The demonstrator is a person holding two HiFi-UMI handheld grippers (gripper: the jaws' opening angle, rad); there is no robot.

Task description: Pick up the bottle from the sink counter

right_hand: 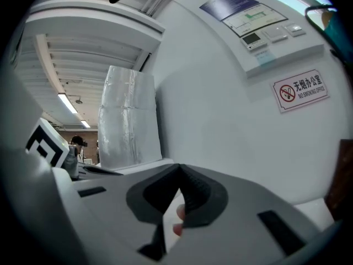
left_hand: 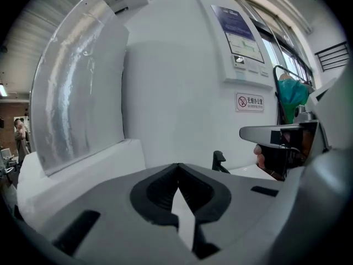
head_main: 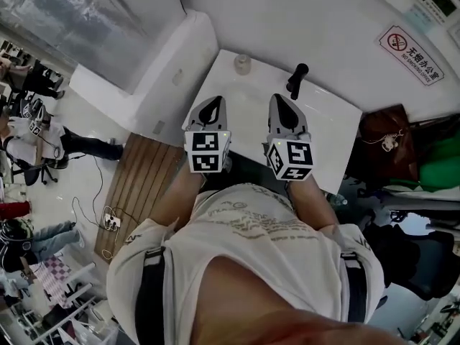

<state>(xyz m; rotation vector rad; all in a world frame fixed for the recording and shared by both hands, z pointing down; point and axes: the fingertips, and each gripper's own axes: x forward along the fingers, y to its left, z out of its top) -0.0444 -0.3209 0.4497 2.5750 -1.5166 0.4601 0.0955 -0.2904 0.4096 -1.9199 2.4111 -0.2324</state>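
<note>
A small clear bottle (head_main: 243, 64) stands at the far end of the white sink counter (head_main: 327, 131), near the wall. To its right rises a black tap (head_main: 297, 80), which also shows in the left gripper view as a dark tap (left_hand: 219, 160). My left gripper (head_main: 214, 102) hovers over the counter's near half, short of the bottle, its jaws shut and empty (left_hand: 177, 168). My right gripper (head_main: 279, 99) is beside it, just short of the tap, jaws closed at the tips (right_hand: 177, 169) with nothing held. The bottle is hidden in both gripper views.
A white ledge with a foil-covered panel (head_main: 172, 70) borders the counter on the left. A no-smoking sign (head_main: 413, 54) and a control panel (left_hand: 240, 43) hang on the wall. A brown bag (head_main: 384, 139) and a green bag (head_main: 438, 160) hang to the right. Wooden slats (head_main: 144, 182) cover the floor on the left.
</note>
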